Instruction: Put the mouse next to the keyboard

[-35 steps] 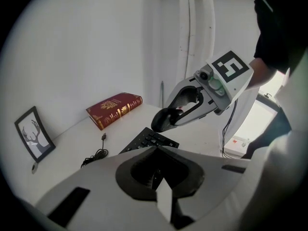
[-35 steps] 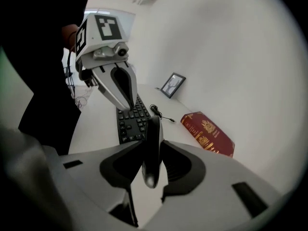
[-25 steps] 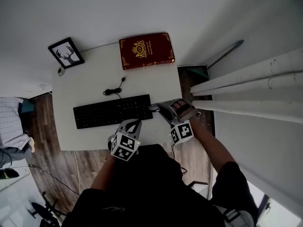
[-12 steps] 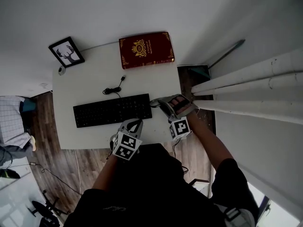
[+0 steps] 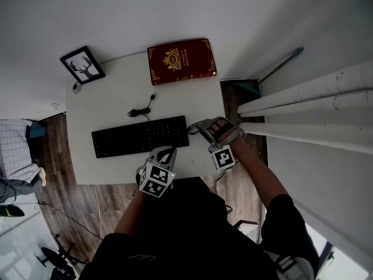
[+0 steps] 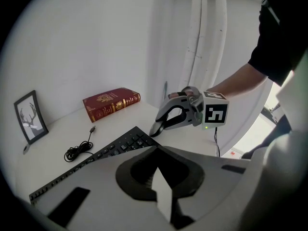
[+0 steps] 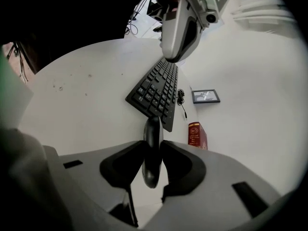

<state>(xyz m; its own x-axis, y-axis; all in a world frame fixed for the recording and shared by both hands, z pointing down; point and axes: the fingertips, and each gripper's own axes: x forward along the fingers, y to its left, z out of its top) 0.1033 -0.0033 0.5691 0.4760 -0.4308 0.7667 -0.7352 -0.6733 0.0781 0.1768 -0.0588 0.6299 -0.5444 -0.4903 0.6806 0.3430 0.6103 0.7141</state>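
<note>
Right gripper [image 5: 195, 128]: sitting slightly lower over the table [image 5: 201, 101] than one second ago, and rolled a little about its own axis, as the changed face of its marker cube [image 5: 223, 157] is showing. Left gripper [image 5: 165, 151]: keeping its earlier place.

Item 1. Mouse [image 7: 153, 141], black. Being held edgewise between the right gripper's jaws, which are standing partly apart and pressing on its two flanks. Its front end is sticking out past the fingertips and pointing at the near right corner of the keyboard [image 5: 140, 136]. In the left gripper view it is hanging just beside that corner, low over the tabletop; whether it is touching the surface cannot be told.

Item 2. Keyboard, black, full width. Lying flat across the middle of the white table, its cable [image 5: 141, 108] coiling loosely behind it with the plug end lying free.

Item 3. Left gripper, empty. Its jaws are meeting tip to tip with nothing between them. It is hovering over the near edge of the table, just in front of the keyboard's right half and well clear of the mouse.

Item 4. Book [image 5: 180, 61], dark red with a gold crest. Lying flat at the far edge of the table.

Item 5. Picture frame [image 5: 82, 65], black, showing antlers. Standing at the far left corner.
</note>
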